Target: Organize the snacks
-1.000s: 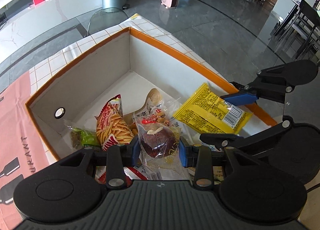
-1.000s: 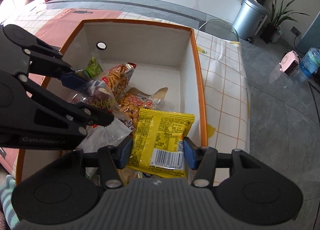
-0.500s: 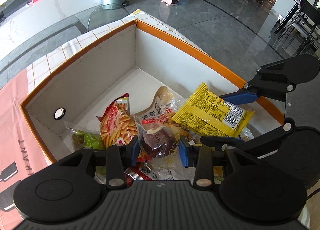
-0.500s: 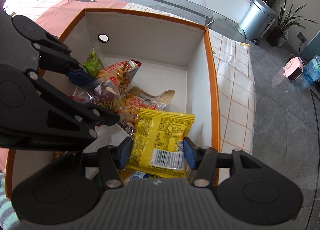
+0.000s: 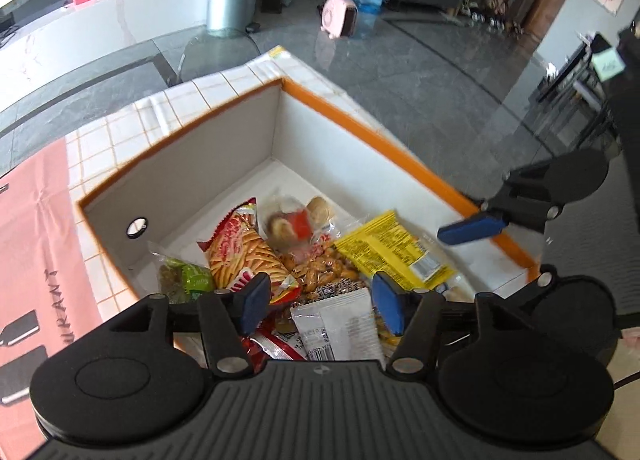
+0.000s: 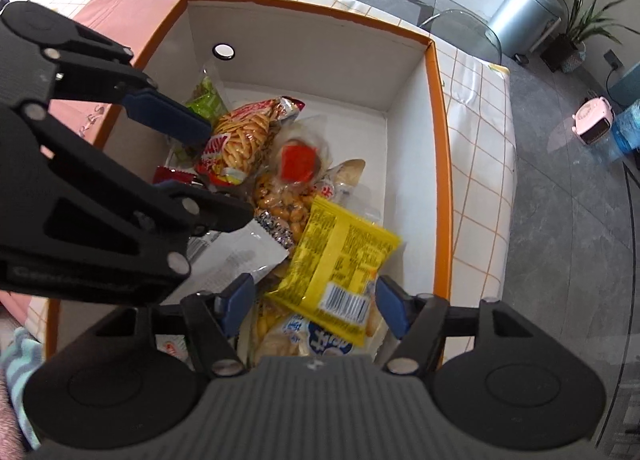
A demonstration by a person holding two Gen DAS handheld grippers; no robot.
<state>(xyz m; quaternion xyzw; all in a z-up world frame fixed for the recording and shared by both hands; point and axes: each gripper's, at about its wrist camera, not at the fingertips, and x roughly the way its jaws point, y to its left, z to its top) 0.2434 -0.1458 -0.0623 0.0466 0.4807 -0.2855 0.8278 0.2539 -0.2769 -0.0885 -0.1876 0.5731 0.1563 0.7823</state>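
Observation:
An orange-rimmed white box holds several snack packs. My left gripper hangs over its near end, jaws opening, with nothing gripped. The clear bun pack lies loose further in, beside a red pack of stick snacks. A peanut pack and a white packet lie below the left pads. My right gripper is also opening. The yellow packet lies tilted between its pads, which stand clear of it.
A green pack sits in the box's corner by a round wall hole. The box stands on a checked tablecloth with a pink cloth beside it. The table's edge drops to the grey floor at right. A teal towel lies near the box.
The left jaws spread and let go of the clear bun pack, which now lies further in the box. The left gripper rose and drew back. The right jaws widened and the yellow packet tilted down.

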